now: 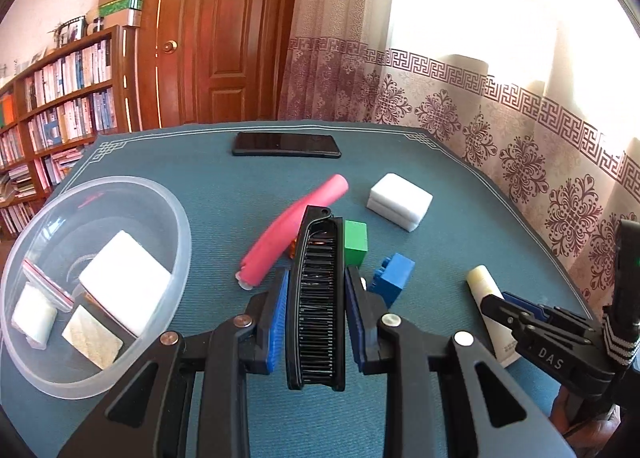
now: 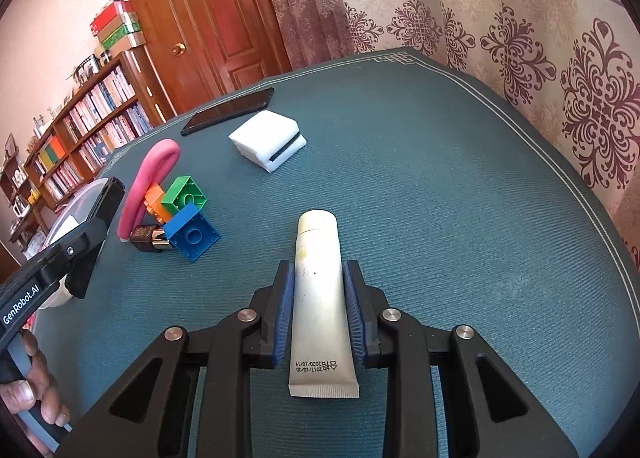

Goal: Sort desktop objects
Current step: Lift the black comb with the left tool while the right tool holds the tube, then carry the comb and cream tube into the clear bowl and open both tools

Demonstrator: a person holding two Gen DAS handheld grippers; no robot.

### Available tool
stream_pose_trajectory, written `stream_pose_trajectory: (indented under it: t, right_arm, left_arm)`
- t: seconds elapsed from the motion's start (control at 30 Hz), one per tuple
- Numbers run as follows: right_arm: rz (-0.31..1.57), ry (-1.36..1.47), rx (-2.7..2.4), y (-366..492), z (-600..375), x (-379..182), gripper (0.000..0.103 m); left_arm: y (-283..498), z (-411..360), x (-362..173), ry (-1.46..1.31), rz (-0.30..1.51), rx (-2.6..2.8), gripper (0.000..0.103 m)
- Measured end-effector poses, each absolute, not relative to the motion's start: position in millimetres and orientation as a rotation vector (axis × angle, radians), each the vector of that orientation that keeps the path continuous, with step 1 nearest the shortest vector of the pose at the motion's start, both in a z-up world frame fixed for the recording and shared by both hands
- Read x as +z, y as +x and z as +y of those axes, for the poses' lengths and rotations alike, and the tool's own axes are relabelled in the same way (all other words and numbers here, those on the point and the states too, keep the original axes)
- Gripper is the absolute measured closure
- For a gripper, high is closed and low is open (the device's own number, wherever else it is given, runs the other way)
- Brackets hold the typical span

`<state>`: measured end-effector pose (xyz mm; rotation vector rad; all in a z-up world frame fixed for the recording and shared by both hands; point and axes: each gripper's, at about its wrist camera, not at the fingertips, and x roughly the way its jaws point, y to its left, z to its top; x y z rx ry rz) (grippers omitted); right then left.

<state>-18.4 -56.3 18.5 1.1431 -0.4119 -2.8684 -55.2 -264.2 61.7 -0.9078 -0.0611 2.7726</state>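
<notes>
Your left gripper holds a black comb clamped lengthwise between its blue pads, above the teal mat. Your right gripper closes on a white tube, cap pointing away; whether the tube is lifted off the mat is unclear. To the left of the comb stands a clear bowl holding white blocks and small bags. Just beyond the comb lie a pink roller, a green brick and a blue brick, close together; the right view adds an orange brick and a dark relay-like part among them. Farther off sits a white sponge, and farthest a black phone.
</notes>
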Motion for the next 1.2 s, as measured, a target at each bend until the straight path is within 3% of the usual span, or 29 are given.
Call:
stream_pose_trajectory:
  t: [0.63,1.2]
  right_arm:
    - [-0.383,1.114,-2.838,-16,-64,20,0.076]
    - [-0.289,0.926,-2.681,-30,-145,71,0.076]
  left_arm:
    - [-57,-289,63,-0.903,-0.142,2.856,0.073]
    - [-56,-362,75,-0.845,-0.266,3.147,0.073]
